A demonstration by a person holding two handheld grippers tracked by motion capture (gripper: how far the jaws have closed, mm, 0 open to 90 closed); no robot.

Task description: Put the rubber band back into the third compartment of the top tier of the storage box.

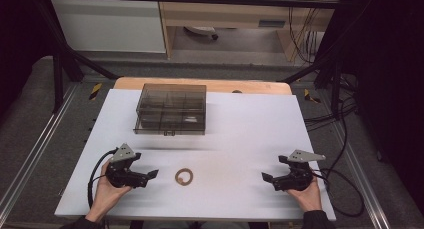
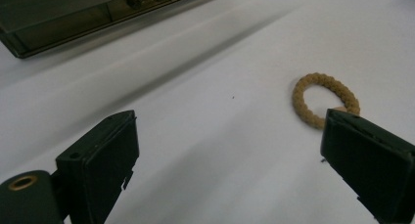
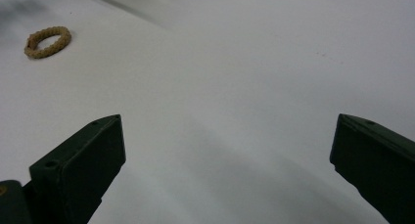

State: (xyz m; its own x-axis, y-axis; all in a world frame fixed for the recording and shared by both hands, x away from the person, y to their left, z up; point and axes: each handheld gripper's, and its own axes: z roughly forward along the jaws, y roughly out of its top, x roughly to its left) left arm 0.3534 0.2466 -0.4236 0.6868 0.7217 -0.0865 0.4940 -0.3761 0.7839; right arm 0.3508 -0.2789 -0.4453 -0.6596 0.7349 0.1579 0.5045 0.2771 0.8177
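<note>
Two hands enter at the near edge of the white tabletop point(image 1: 250, 124), each holding one black two-jaw gripper, so two grippers are counted in all. At the near left corner, the left hand point(image 1: 106, 194) grips the left gripper point(image 1: 145, 170), whose jaws stand wide apart and hold nothing; a grey three-cornered plate sits on top of it and a black cable loops from it toward the table's left edge. Just to its right, about midway along the near edge and a little in from it, lies one tan braided ring point(image 1: 184, 177), flat on the bare surface and touching neither tool. From the left gripper view the ring point(image 2: 325, 98) sits just beyond the tip of the jaw at the right of that view, outside the gap between the jaws. Toward the far edge, left of centre, stands one smoky transparent compartment box point(image 1: 171, 109), lid closed, well apart from the ring and both tools. At the near right corner, the right hand point(image 1: 306, 195) holds the right gripper point(image 1: 274, 170), likewise spread open and empty, pointing left across the table, with its own grey plate and trailing cable. In the right gripper view the ring point(image 3: 47, 41) appears far off at the upper left, bare white surface lying between the jaws.
</note>
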